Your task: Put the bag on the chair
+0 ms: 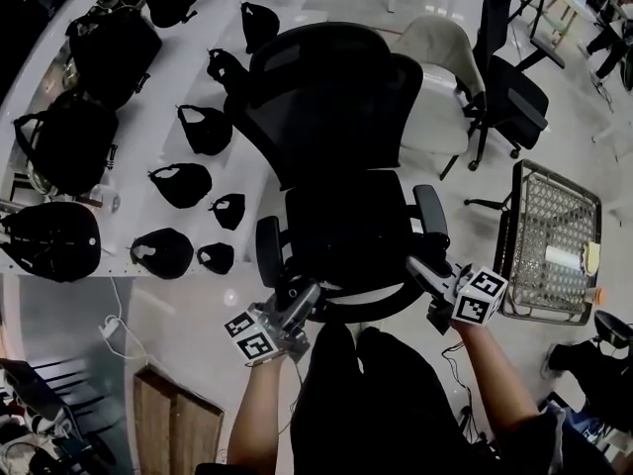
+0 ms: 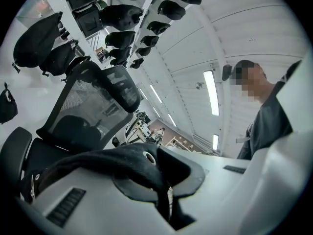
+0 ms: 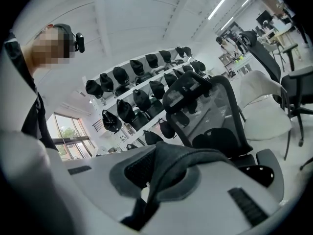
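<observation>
Three chairs (image 1: 331,117) are in view, two black and one pale. The white shelf (image 1: 163,77) carries four large black bags (image 1: 59,142) and about eight small bags (image 1: 206,129); there is one wire basket (image 1: 549,236)

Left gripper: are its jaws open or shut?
Shut. In the left gripper view, the left gripper pinches the black bag between closed jaws.

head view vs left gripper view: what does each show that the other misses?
Head view only: both grippers from above, the left gripper and the right gripper, plus the wire basket and the white chair. Left gripper view only: its jaws shut on a bag strap, and the ceiling lights. Both: the black mesh chair and the shelf of black bags.
</observation>
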`<state>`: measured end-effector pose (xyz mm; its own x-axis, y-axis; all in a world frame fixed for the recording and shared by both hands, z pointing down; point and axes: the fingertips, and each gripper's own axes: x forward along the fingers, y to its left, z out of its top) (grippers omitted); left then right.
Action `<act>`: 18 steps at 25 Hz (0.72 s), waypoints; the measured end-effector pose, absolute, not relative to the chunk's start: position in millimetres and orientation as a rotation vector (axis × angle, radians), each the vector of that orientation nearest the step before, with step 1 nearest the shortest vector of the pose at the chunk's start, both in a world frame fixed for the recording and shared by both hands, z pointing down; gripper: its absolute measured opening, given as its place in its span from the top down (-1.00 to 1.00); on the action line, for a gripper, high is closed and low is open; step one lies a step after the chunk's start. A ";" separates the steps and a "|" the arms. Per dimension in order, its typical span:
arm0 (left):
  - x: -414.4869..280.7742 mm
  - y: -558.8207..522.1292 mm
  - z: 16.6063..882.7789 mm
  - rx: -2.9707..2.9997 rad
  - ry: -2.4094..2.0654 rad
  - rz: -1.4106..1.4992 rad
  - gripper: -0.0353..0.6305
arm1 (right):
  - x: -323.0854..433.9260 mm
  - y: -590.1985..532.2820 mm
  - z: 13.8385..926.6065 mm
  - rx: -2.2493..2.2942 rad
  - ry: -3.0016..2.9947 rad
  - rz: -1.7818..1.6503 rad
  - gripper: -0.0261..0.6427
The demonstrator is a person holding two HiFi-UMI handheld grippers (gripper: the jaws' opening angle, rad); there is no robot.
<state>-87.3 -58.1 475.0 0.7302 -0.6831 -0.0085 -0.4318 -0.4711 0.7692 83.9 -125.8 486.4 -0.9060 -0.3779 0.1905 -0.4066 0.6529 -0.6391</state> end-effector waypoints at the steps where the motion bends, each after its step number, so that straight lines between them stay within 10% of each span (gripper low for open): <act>1: -90.2 -64.5 477.1 2.133 -0.841 -0.410 0.82 | 81.9 -132.5 488.4 0.669 -2.818 1.104 0.88; 18: -130.1 -152.1 528.9 2.018 -0.832 -0.501 0.82 | 42.7 -225.2 534.8 0.598 -2.758 1.065 0.88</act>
